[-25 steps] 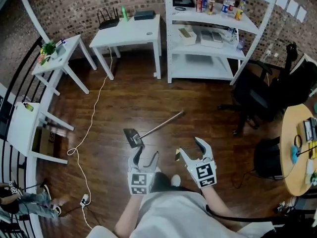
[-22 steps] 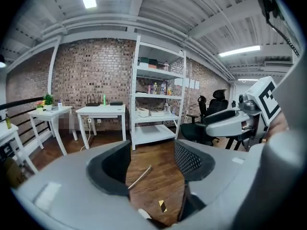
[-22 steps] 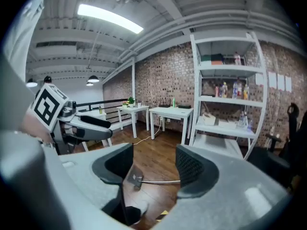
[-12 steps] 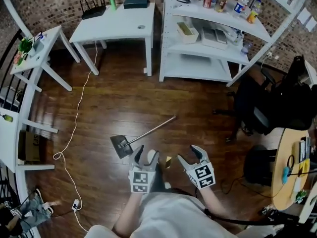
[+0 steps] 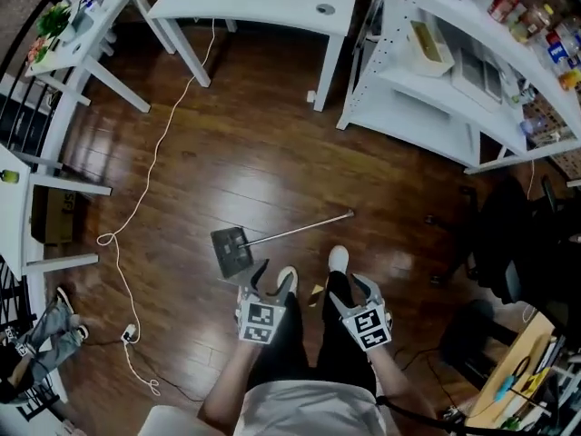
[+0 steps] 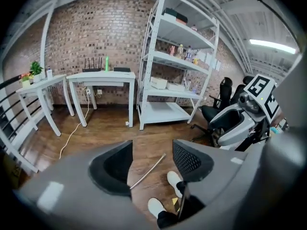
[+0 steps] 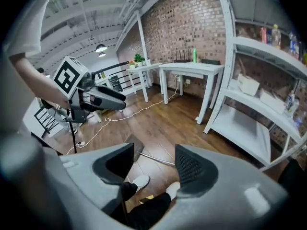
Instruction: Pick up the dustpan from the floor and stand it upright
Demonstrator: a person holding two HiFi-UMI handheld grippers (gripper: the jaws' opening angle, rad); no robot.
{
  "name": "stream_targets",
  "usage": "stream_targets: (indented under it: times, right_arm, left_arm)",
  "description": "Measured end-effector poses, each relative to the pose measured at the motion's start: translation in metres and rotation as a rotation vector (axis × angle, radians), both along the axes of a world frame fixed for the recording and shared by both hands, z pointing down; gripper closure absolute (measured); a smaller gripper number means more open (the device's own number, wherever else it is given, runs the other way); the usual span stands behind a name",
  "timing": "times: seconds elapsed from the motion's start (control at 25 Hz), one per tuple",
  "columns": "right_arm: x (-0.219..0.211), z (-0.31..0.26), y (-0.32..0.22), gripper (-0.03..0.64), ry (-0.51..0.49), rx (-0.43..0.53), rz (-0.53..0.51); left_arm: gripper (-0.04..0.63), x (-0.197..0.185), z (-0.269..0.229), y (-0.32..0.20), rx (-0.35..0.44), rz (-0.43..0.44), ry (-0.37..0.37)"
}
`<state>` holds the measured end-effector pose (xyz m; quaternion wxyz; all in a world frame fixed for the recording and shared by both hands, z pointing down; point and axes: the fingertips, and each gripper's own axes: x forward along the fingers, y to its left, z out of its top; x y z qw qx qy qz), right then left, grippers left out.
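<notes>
2 hand-held grippers, jaws apart, nr dustpan on floor.

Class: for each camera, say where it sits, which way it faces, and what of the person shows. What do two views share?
Head view: on the head, looking down at the floor; dustpan, left gripper, right gripper, legs.
Left gripper view: on that gripper, facing the shelving unit; open jaws, shoes.
Right gripper view: on that gripper, facing the desk; open jaws, legs.
Shared: dustpan, in all three.

A jaw of the left gripper is hiding the dustpan head; the shelf is running off the head view's top.
</notes>
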<state>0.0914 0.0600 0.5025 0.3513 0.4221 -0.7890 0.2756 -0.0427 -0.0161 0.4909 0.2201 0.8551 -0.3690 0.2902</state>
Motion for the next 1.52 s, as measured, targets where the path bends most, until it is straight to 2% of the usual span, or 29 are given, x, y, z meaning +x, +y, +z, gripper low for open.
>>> stream_targets:
  times: [0.12,0.24,0.48,0.76,1.08,1.16,1.36,1.52]
  right_arm:
    - [-0.008,0.058,-0.022,0.360,-0.020,-0.040,-0.093]
    - [0.011,0.124,-0.045,0.360,0.043,-0.092,-0.194]
    - [0.074,0.246,-0.086,0.360,0.151,-0.183,-0.172]
    - [0.080,0.378,-0.098,0.360,0.241,-0.240,-0.396]
    - [0.085,0.483,-0.083,0.360,0.392,-0.203,-0.742]
    - [0.094,0.508,-0.092,0.360,0.428,-0.204,-0.767]
    - [0.132,0.565,-0.118,0.360,0.529,-0.238,-0.756]
    - [0.152,0.601,-0.138,0.360,0.600,-0.231,-0.811]
  left_arm:
    - [0.311,0.004,0.053,-0.011,-0.048,0.017,-0.028]
    - [0.308,0.013,0.113,-0.014,-0.115,-0.016,-0.033]
    - [0.296,0.034,0.217,-0.014,-0.251,-0.071,-0.041]
    - [0.298,0.039,0.318,-0.005,-0.327,-0.024,-0.093]
    - [0.299,0.047,0.403,-0.001,-0.365,-0.043,-0.079]
    - [0.302,0.050,0.423,-0.007,-0.360,-0.035,-0.074]
    - [0.288,0.065,0.468,-0.021,-0.323,0.034,-0.101]
    - [0.284,0.080,0.493,-0.042,-0.310,0.051,-0.079]
